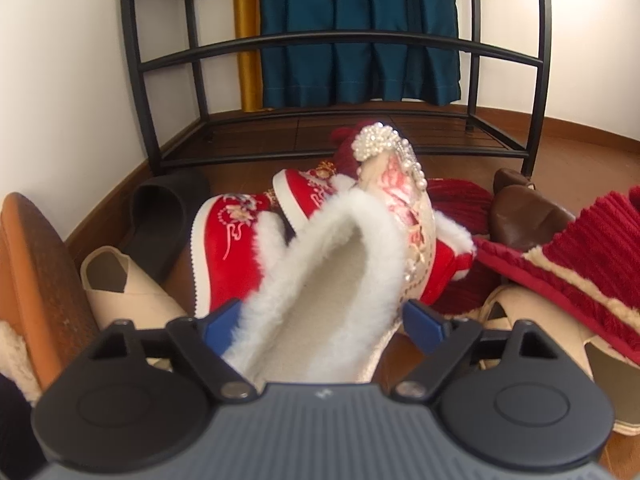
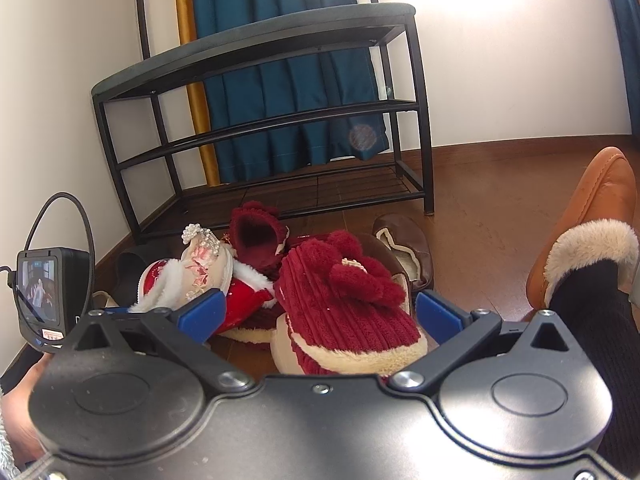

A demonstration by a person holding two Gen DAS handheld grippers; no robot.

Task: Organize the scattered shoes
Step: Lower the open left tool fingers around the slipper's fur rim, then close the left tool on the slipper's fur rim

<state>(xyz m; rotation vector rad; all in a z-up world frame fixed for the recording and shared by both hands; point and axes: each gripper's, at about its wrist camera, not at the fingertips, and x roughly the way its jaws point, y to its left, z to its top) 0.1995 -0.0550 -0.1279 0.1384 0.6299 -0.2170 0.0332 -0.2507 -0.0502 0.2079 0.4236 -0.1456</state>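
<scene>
My left gripper (image 1: 324,320) is closed on the heel of a cream embroidered shoe with white fur lining and a pearl toe (image 1: 352,248), held above the pile; the same shoe shows in the right wrist view (image 2: 204,268). My right gripper (image 2: 318,312) is closed on the sides of a dark red corduroy slipper with pompoms (image 2: 344,304), lifted over the floor. Red embroidered fur-trimmed shoes (image 1: 232,248) lie beneath. The black metal shoe rack (image 1: 332,44) stands ahead against the wall; in the right wrist view the rack (image 2: 256,44) is empty.
The pile on the wooden floor holds a black slide (image 1: 164,216), a cream shoe (image 1: 124,292), brown leather shoes (image 1: 524,216) and another dark red slipper (image 2: 256,236). A tan fur-lined slipper on a foot (image 2: 592,224) is at right. Blue curtain hangs behind the rack.
</scene>
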